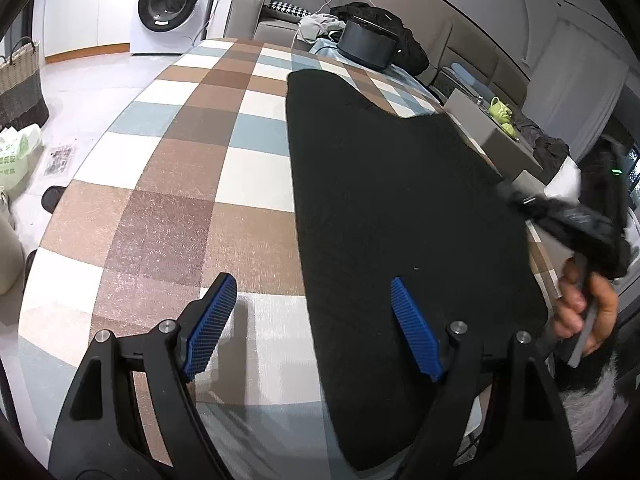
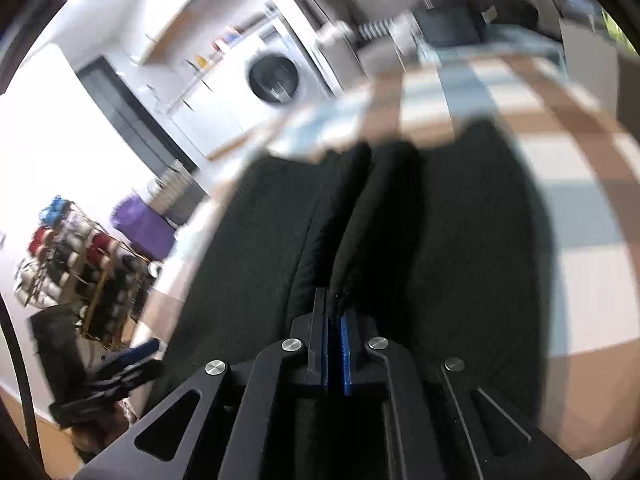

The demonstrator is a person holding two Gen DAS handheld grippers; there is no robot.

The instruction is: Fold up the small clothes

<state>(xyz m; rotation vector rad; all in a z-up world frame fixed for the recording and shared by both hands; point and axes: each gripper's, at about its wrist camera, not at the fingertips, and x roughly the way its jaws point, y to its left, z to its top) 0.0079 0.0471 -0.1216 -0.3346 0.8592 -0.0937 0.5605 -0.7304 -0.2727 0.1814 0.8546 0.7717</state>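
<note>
The right gripper (image 2: 334,320) pinches a ridge of the black garment (image 2: 460,232) ahead of it, apparently to lift a fold. The left gripper (image 1: 312,320) hovers spread (nothing between its pads), one finger over the garment's near edge.

Laundry corner of a lived-in room

A white washing machine (image 1: 170,6) stands against white cabinets (image 1: 76,16) on a pale floor (image 1: 88,96), a woven basket (image 1: 20,80) nearby. A grey sofa (image 1: 276,20) heaped with things runs along the panelled wall (image 1: 460,4). A checked brown, white and blue cloth (image 1: 180,184) covers the table.
</note>
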